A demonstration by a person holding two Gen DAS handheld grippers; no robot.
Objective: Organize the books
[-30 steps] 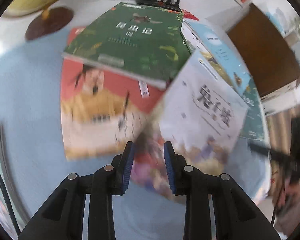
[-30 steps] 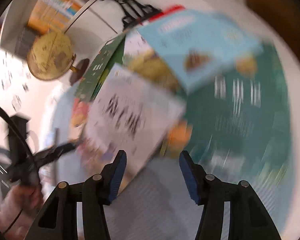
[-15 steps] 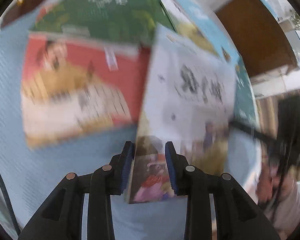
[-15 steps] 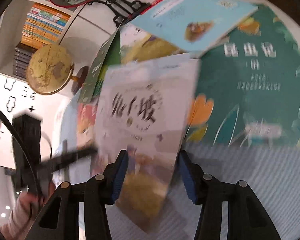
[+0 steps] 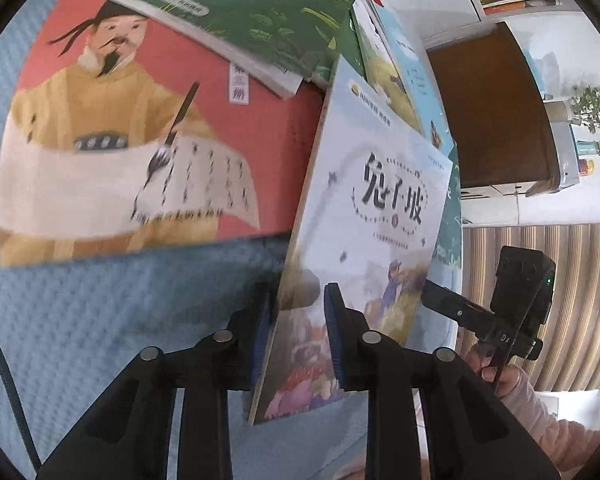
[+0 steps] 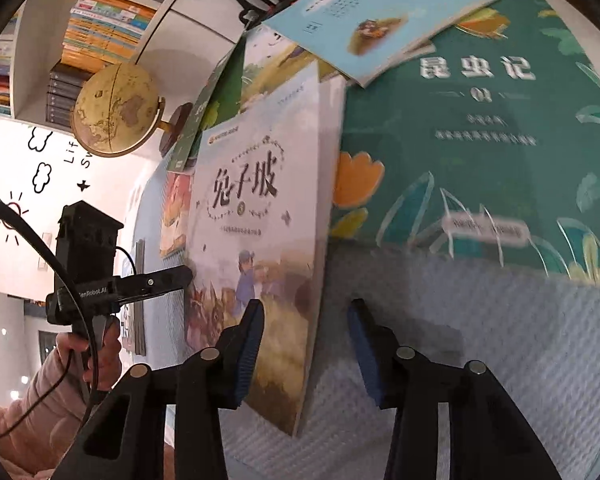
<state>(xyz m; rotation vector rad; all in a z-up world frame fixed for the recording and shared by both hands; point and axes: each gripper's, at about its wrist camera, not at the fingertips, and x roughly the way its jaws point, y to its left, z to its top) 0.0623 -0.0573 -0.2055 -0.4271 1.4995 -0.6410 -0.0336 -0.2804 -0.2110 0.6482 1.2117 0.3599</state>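
1. Currently, the white picture book is gripped at its lower corner by the left claw and tilted up off the blue-clothed bench.
2. The right claw is held spread around the book's edge, unclenched.
3. Likely next, a clean lift away from the red book and teal book is required.

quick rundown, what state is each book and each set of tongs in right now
white rabbit book: lifted on edge, tilted, between both tongs
left tongs: shut on the white rabbit book's lower edge
right tongs: open, straddling the book's bottom edge
red scholar book: flat on the blue cloth, top tucked under the green book
green book: flat, resting on the red one
teal insect book: flat, corner covered by the light blue book
light blue book: lying on top
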